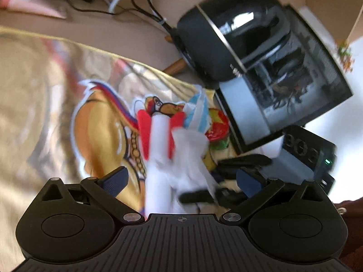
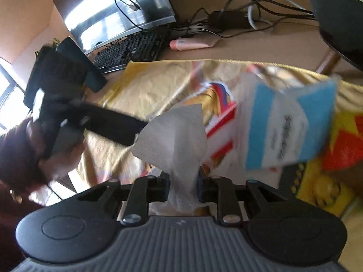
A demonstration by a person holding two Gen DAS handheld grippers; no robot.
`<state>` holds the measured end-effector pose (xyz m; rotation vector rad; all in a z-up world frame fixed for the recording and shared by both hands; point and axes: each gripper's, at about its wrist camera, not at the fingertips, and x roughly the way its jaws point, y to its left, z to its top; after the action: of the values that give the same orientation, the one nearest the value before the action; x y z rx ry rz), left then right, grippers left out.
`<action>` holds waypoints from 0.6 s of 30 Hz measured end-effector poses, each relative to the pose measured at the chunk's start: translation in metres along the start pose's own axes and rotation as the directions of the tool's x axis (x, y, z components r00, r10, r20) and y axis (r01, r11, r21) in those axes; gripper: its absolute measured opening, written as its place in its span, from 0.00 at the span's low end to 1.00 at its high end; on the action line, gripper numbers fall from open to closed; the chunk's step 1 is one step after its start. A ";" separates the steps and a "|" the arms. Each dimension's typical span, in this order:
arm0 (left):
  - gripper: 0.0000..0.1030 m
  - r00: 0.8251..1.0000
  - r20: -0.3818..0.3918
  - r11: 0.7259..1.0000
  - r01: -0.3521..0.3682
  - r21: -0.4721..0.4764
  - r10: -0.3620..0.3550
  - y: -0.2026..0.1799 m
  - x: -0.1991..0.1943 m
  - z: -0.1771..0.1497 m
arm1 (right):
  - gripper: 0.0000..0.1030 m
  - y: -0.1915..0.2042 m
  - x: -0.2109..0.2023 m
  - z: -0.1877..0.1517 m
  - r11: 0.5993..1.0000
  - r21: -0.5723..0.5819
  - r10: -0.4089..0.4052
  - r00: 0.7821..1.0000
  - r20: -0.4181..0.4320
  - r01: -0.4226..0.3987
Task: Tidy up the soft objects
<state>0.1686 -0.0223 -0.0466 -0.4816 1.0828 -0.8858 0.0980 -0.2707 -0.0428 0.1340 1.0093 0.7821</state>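
A white tissue (image 2: 174, 136) rises from my right gripper (image 2: 183, 188), which is shut on its lower end. In the left wrist view the same tissue (image 1: 181, 158) lies between the wide-apart blue pads (image 1: 115, 181) of my open left gripper (image 1: 181, 181). A red-and-white packet (image 1: 156, 131) and a blue-and-white packet (image 2: 288, 127) lie just beyond it on a beige printed cloth (image 1: 45, 90). One of the left gripper's black fingers (image 2: 109, 122) reaches the tissue's left edge, and a hand (image 2: 61, 156) holds that gripper.
A black round device (image 1: 226, 38) and a glass-sided case (image 1: 295, 90) stand at the cloth's far right. A keyboard (image 2: 133, 47), monitor (image 2: 118, 6), pink tube (image 2: 192, 43) and tangled cables (image 2: 238, 18) fill the desk behind. A colourful snack bag (image 2: 340, 140) lies at the right.
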 end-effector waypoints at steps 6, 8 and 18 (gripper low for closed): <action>1.00 0.992 -0.047 0.987 -0.112 0.119 0.118 -0.018 0.033 0.018 | 0.26 -0.025 -0.041 -0.025 0.988 0.152 -0.036 0.995 0.091 0.022; 1.00 0.981 -0.044 0.973 -0.179 0.145 0.187 -0.025 0.042 0.022 | 0.26 -0.033 -0.057 -0.031 0.980 0.194 -0.055 0.990 0.128 0.029; 0.52 0.901 -0.002 0.819 -0.393 0.417 0.434 -0.063 0.071 0.019 | 0.28 -0.058 -0.110 -0.030 0.953 0.293 -0.158 0.944 0.289 0.069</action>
<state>0.1748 -0.1184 -0.0324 0.1522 1.0022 -0.7206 0.0725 -0.3908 -0.0070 0.4262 0.8146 0.4881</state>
